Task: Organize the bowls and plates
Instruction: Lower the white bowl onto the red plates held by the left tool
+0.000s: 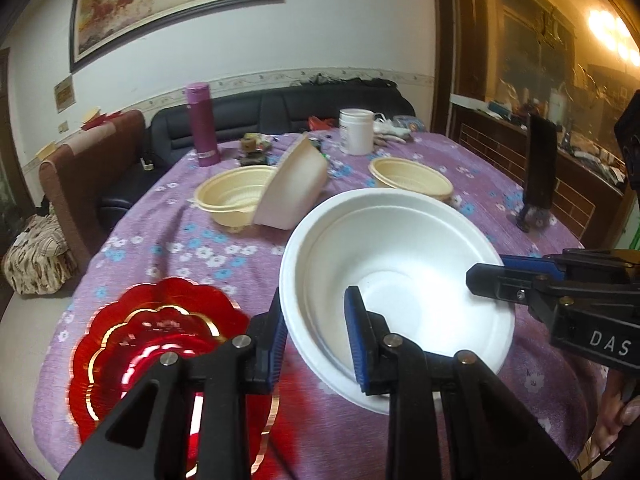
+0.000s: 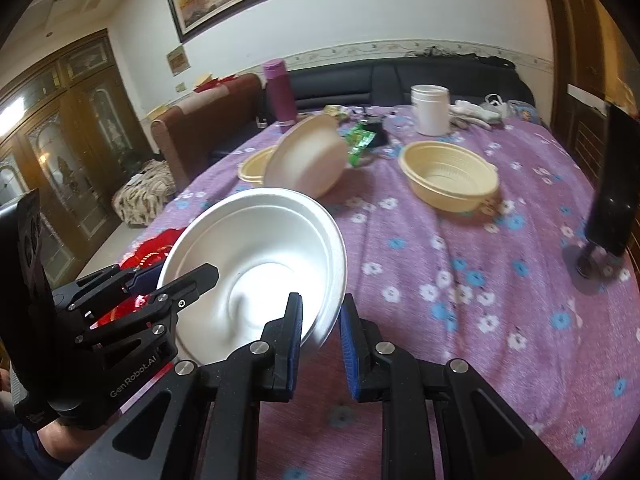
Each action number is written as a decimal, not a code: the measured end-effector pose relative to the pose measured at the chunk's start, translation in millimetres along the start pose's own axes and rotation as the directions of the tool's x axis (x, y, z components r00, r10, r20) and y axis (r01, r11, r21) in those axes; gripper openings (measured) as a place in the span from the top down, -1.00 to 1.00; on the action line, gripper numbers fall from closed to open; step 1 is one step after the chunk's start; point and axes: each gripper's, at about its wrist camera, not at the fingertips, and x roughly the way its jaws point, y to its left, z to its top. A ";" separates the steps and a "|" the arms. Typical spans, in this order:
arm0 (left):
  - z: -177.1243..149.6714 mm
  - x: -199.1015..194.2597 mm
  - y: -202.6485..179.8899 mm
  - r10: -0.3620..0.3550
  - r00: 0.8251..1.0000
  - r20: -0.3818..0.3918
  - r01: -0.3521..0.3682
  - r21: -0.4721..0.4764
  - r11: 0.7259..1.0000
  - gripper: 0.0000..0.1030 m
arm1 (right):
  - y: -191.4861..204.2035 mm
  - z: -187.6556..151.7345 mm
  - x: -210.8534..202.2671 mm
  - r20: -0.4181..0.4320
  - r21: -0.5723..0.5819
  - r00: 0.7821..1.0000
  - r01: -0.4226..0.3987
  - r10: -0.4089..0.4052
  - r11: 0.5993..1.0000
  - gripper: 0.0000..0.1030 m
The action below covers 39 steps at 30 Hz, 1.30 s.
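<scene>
Left wrist view is showing the left gripper (image 1: 316,336) pinching the near rim of the white bowl (image 1: 396,280), one finger outside the wall, one inside. The right gripper (image 2: 320,340) is clamping the opposite rim the same way, jaws narrow. The bowl is hanging tilted over the table's (image 2: 500,280) near edge, beside the red plate (image 1: 160,340); two cream bowls (image 2: 448,176) are sitting toward the far edge.

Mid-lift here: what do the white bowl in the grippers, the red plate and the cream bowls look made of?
White bowl: likely foam or moulded pulp; matte, thick soft rim, no glare.
Red plate: probably foil-coated plastic or card; mirror-like glare, scalloped gold-trimmed edge.
Cream bowls: look like thin moulded plastic; slight sheen, ribbed walls, small rim tabs.
</scene>
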 end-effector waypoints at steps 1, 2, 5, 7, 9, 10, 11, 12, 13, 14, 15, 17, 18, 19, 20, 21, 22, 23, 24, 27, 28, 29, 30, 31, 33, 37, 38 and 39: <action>0.0 -2.1 4.4 0.009 1.000 0.004 -0.009 -0.006 1.000 0.48 | 4.9 2.4 1.9 -0.001 -0.009 1.000 -0.007 0.007 1.000 0.59; -0.3 -4.5 9.3 0.018 1.000 0.007 -0.018 -0.013 1.000 0.48 | 10.4 5.4 4.0 -0.002 -0.017 1.000 -0.017 0.017 1.000 0.59; -3.1 -13.3 31.8 0.048 0.999 0.012 -0.048 -0.048 0.998 0.48 | 27.6 13.0 11.3 -0.007 -0.044 0.999 -0.047 0.046 0.998 0.59; -5.6 -18.5 44.3 0.068 0.998 0.012 -0.067 -0.066 0.996 0.47 | 39.8 16.1 17.2 -0.014 -0.062 0.998 -0.065 0.065 0.996 0.59; -9.7 -23.1 58.8 0.087 0.996 0.009 -0.086 -0.085 0.993 0.46 | 53.3 18.2 25.2 -0.029 -0.079 0.996 -0.088 0.086 0.993 0.59; -11.8 -24.9 64.7 0.094 0.996 0.004 -0.093 -0.094 0.991 0.46 | 59.3 19.6 30.7 -0.040 -0.082 0.994 -0.105 0.102 0.991 0.59; -15.3 -26.8 72.5 0.103 0.995 -0.003 -0.103 -0.105 0.989 0.46 | 64.5 20.5 35.9 -0.051 -0.084 0.992 -0.119 0.115 0.989 0.59; -17.7 -28.0 77.1 0.109 0.994 -0.007 -0.109 -0.110 0.988 0.46 | 70.3 21.1 41.4 -0.064 -0.088 0.990 -0.133 0.128 0.987 0.59; -21.5 -29.8 83.9 0.121 0.993 -0.013 -0.122 -0.118 0.986 0.46 | 77.0 21.5 47.1 -0.076 -0.094 0.987 -0.145 0.138 0.985 0.59; -24.3 -31.3 88.8 0.130 0.991 -0.017 -0.131 -0.125 0.984 0.46 | 82.2 22.1 51.5 -0.083 -0.102 0.986 -0.152 0.143 0.983 0.59; -28.0 -31.5 95.9 0.140 0.990 -0.026 -0.142 -0.138 0.980 0.46 | 90.9 22.1 57.4 -0.095 -0.115 0.984 -0.160 0.150 0.980 0.59; -35.1 -31.8 107.3 0.151 0.988 -0.041 -0.156 -0.159 0.975 0.46 | 101.4 22.3 65.5 -0.111 -0.131 0.981 -0.171 0.157 0.977 0.59; -39.0 -31.6 113.1 0.157 0.986 -0.048 -0.163 -0.168 0.972 0.46 | 107.1 22.0 69.9 -0.120 -0.143 0.980 -0.175 0.159 0.974 0.59; -41.8 -31.8 117.7 0.160 0.986 -0.055 -0.168 -0.176 0.970 0.46 | 112.0 21.4 74.2 -0.129 -0.151 0.979 -0.178 0.159 0.972 0.59; -45.5 -32.2 121.9 0.163 0.985 -0.061 -0.171 -0.183 0.968 0.46 | 117.2 20.7 78.4 -0.139 -0.157 0.977 -0.185 0.164 0.970 0.59; -48.6 -31.6 126.5 0.166 0.984 -0.069 -0.177 -0.192 0.965 0.46 | 121.8 19.8 82.6 -0.150 -0.162 0.974 -0.191 0.167 0.968 0.59; -51.8 -30.9 131.1 0.171 0.982 -0.076 -0.183 -0.199 0.963 0.46 | 126.4 19.1 87.1 -0.158 -0.170 0.973 -0.194 0.167 0.966 0.59; -55.1 -30.6 135.6 0.175 0.981 -0.083 -0.188 -0.206 0.960 0.46 | 130.5 17.9 90.9 -0.166 -0.178 0.972 -0.194 0.165 0.965 0.59; -57.0 -29.1 137.8 0.176 0.980 -0.087 -0.191 -0.212 0.958 0.46 | 135.1 16.5 94.2 -0.174 -0.187 0.971 -0.196 0.164 0.963 0.59; -65.6 -25.5 146.0 0.175 0.979 -0.106 -0.195 -0.225 0.955 0.46 | 143.2 12.0 102.4 -0.194 -0.204 0.968 -0.201 0.162 0.958 0.58; -68.4 -23.2 148.5 0.171 0.979 -0.115 -0.193 -0.231 0.954 0.46 | 145.2 10.7 105.1 -0.201 -0.208 0.967 -0.201 0.160 0.957 0.58; -70.6 -21.2 150.2 0.166 0.979 -0.119 -0.191 -0.236 0.953 0.46 | 147.6 8.8 107.3 -0.206 -0.209 0.966 -0.202 0.158 0.957 0.58; -72.2 -19.6 150.8 0.166 0.978 -0.124 -0.192 -0.237 0.952 0.46 | 149.0 7.9 110.4 -0.212 -0.211 0.965 -0.200 0.155 0.957 0.58; -73.2 -18.4 151.2 0.167 0.978 -0.127 -0.193 -0.238 0.952 0.46 | 150.3 6.7 113.5 -0.217 -0.214 0.965 -0.197 0.150 0.957 0.58; -76.1 -16.8 152.9 0.166 0.977 -0.130 -0.194 -0.244 0.950 0.46 | 151.8 4.8 118.3 -0.228 -0.214 0.963 -0.194 0.144 0.957 0.58; -78.4 -11.8 155.9 0.165 0.976 -0.139 -0.196 -0.254 0.947 0.46 | 155.0 2.0 123.1 -0.240 -0.226 0.962 -0.187 0.132 0.956 0.58; -78.7 -10.5 156.9 0.166 0.976 -0.141 -0.197 -0.256 0.946 0.46 | 155.8 1.4 124.7 -0.243 -0.230 0.962 -0.185 0.128 0.955 0.58; -79.2 -10.1 157.3 0.167 0.976 -0.142 -0.199 -0.256 0.946 0.46 | 156.9 1.0 125.8 -0.244 -0.233 0.962 -0.184 0.125 0.955 0.58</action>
